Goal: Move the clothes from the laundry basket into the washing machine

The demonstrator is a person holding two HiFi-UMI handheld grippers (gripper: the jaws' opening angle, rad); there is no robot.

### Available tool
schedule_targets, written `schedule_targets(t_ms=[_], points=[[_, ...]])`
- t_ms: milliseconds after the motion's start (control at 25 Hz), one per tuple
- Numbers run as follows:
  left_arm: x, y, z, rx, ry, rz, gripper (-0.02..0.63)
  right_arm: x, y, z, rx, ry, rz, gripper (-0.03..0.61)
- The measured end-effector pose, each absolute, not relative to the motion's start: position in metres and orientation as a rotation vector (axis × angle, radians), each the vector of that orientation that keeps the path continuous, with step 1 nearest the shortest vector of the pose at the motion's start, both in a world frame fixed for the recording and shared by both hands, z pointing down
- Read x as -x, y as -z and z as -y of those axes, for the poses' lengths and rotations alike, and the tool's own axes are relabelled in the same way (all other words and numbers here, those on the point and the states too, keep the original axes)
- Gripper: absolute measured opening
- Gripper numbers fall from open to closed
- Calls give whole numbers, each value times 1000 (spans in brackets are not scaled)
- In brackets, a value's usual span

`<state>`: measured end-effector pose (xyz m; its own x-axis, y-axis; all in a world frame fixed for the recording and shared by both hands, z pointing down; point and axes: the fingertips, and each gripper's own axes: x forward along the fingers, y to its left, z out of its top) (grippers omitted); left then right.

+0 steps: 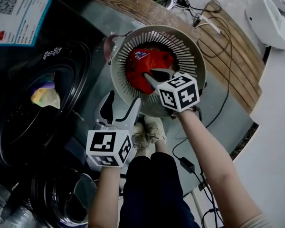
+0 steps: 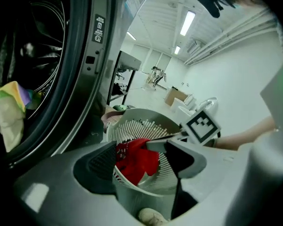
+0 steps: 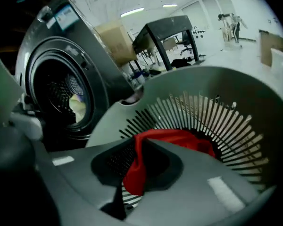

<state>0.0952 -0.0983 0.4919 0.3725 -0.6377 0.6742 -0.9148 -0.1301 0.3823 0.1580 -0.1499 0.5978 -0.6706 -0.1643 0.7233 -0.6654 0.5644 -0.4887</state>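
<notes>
A round grey slatted laundry basket [image 1: 128, 49] stands on the floor with a red garment [image 1: 149, 61] inside it. My right gripper [image 1: 151, 75] reaches into the basket and is shut on a fold of the red garment [image 3: 177, 138], which hangs between its pads [image 3: 137, 166]. My left gripper [image 1: 119, 109] hovers open and empty outside the basket's near rim, and the basket [image 2: 146, 126] shows between its fingers [image 2: 96, 166]. At the left the washing machine's drum [image 1: 33, 108] stands open with a yellow and purple cloth [image 1: 45, 95] inside.
The machine's round glass door [image 1: 66, 198] hangs open at the lower left. Black cables and a power brick [image 1: 186, 164] lie on the floor to the right of the person's shoes [image 1: 149, 129]. A white appliance [image 1: 270, 15] stands at the upper right.
</notes>
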Motion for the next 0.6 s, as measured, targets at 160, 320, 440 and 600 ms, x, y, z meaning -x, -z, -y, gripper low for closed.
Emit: schedule_targets(t_ms=[160,320,440,600], points=[[-116,-483,80,-1867,-505,1226,343,-151,-523,111,-592,-1004,2267,72],[-128,-468,63,-1915,-563,1099,343,-149,-454,90,-575,-1030,2390,72],[-124,-444,61,-1988,-546,1077,343,-143,-407,83,-539,-1036,2474,72],[-120,-411,61,-2113,-496,1078,343,-123,-357,66,-397,-1004,2574,67]])
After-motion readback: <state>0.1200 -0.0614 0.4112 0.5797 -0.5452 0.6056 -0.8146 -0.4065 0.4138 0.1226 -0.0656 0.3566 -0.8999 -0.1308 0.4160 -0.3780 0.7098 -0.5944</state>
